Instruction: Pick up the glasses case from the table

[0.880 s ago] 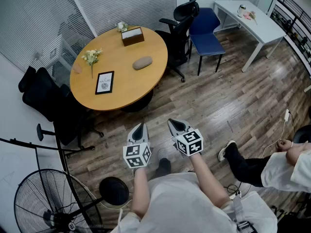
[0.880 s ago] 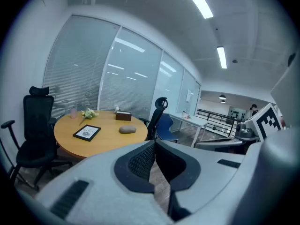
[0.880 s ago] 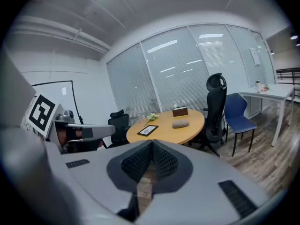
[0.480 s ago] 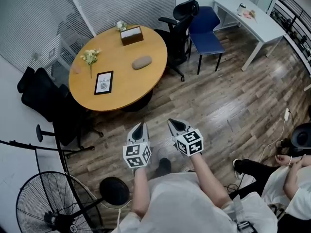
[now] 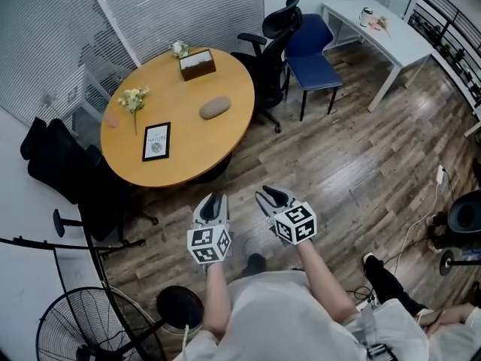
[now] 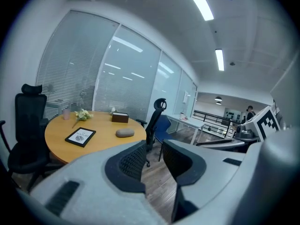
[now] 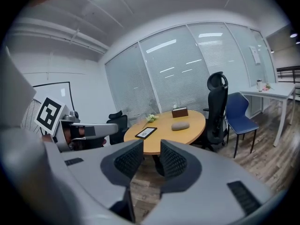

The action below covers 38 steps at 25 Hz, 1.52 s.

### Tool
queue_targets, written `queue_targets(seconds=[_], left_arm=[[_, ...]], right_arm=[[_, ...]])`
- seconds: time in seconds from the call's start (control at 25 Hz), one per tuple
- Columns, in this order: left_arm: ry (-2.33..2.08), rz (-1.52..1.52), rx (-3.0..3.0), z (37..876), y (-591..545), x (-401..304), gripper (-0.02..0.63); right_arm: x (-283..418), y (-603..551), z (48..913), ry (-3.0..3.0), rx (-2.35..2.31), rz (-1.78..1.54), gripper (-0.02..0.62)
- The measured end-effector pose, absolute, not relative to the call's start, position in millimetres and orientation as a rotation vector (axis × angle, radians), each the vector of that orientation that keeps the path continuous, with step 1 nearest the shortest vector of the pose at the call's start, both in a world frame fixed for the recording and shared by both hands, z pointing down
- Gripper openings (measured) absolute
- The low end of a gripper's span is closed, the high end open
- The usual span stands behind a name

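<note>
Glasses case [image 5: 214, 108] lies on the round desk [image 5: 188, 160], toward its 3 o'clock edge, with a framed card [image 5: 156, 141] at 8 o'clock from it. The left hand-held gripper [image 5: 213, 201] and right hand-held gripper [image 5: 269, 195] hover over the floor at the desk's 6 o'clock, well apart from the case. Each has its jaws narrowly parted and empty.

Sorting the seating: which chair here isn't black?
The blue chair next to the white desk. The office chair beside it and the swivel chair left of the round table are black.
</note>
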<state>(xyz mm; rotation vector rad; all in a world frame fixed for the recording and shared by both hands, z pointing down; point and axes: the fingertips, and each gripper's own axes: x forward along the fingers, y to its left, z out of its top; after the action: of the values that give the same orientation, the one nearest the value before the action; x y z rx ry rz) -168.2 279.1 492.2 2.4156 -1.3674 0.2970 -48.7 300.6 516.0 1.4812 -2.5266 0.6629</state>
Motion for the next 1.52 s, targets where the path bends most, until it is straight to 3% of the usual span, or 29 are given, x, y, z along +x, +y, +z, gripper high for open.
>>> queue_targets(seconds=[0.16, 0.44, 1.52], left_arm=[[-1.339, 0.3, 2.411, 499, 257, -174, 0.161], [-1.211, 0.326, 2.461, 509, 229, -175, 0.237], [-1.381, 0.346, 2.331, 538, 94, -231, 0.244]], right_arm=[[-52, 284, 522, -2.495, 1.464, 0.658, 0.189], [-57, 254, 530, -2.43, 1.5, 0.686, 0.242], [-65, 104, 567, -2.412, 1.437, 0.777, 0.281]])
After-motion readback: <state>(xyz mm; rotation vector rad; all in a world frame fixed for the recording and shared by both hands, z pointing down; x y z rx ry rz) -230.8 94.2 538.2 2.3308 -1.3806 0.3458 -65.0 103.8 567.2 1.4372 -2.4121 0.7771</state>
